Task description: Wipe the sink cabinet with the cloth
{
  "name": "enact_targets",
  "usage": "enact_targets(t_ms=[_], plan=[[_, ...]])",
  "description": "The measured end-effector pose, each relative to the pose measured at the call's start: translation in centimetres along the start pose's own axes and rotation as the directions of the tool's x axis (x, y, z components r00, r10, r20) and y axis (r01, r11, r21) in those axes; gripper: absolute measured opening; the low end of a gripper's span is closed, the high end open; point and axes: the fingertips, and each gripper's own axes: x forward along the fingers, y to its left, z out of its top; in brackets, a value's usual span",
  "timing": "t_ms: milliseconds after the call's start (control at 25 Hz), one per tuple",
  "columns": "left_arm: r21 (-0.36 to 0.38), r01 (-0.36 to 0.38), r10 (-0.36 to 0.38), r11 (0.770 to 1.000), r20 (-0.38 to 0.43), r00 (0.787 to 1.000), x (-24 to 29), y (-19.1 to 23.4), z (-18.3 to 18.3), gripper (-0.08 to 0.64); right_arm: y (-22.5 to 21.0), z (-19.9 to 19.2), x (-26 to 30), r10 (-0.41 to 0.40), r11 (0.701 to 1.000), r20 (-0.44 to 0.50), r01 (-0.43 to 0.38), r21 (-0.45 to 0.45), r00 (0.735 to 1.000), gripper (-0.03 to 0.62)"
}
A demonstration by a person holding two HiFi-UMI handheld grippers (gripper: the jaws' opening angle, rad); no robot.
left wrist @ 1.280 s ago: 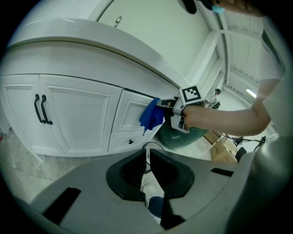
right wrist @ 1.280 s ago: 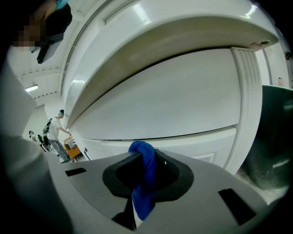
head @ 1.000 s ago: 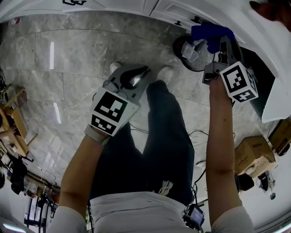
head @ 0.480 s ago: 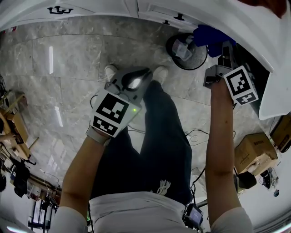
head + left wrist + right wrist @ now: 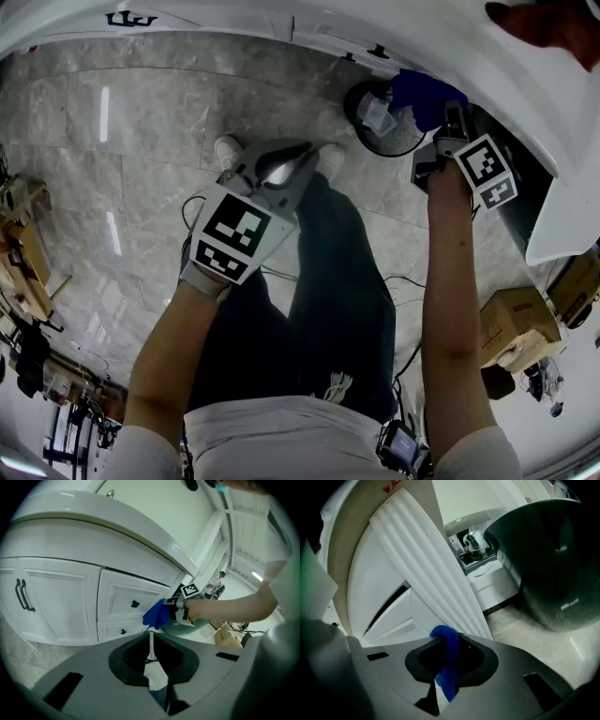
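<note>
The white sink cabinet (image 5: pixel 70 602) curves across the left gripper view, and its drawers carry dark knobs. My right gripper (image 5: pixel 448 122) is shut on a bunched blue cloth (image 5: pixel 424 94), which is held against the cabinet front near its right end. In the right gripper view the cloth (image 5: pixel 449 667) hangs between the jaws, right beside a fluted white pilaster (image 5: pixel 431 573). My left gripper (image 5: pixel 281 167) hovers above the floor, well back from the cabinet, shut with nothing in it. From its own view I see the cloth (image 5: pixel 156 614) touching a drawer edge.
A dark round bin (image 5: pixel 375 117) stands on the marble floor (image 5: pixel 141 122) close under the cloth. A cardboard box (image 5: pixel 511 323) and cables (image 5: pixel 403 277) lie at the right. Wooden furniture (image 5: pixel 23 253) is at the far left. The person's legs are below the grippers.
The right gripper with the cloth has shifted slightly along the cabinet front, toward the bin. The left gripper has hardly moved.
</note>
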Motion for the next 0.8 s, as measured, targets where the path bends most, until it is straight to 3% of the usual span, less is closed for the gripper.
enact_targets(t_ms=[400, 800], plan=[[-0.008, -0.045, 0.045, 0.999, 0.029, 0.999, 0.2, 3.7, 0.0, 0.011, -3.2, -4.5, 4.3, -0.093, 0.995, -0.069, 0.09, -0.042, 0.993, 0.057], [0.007, -0.049, 0.049, 0.999, 0.05, 0.998, 0.2, 5.7, 0.5, 0.011, -3.2, -8.3, 7.9, -0.111, 0.994, -0.126, 0.109, -0.026, 0.986, 0.057]])
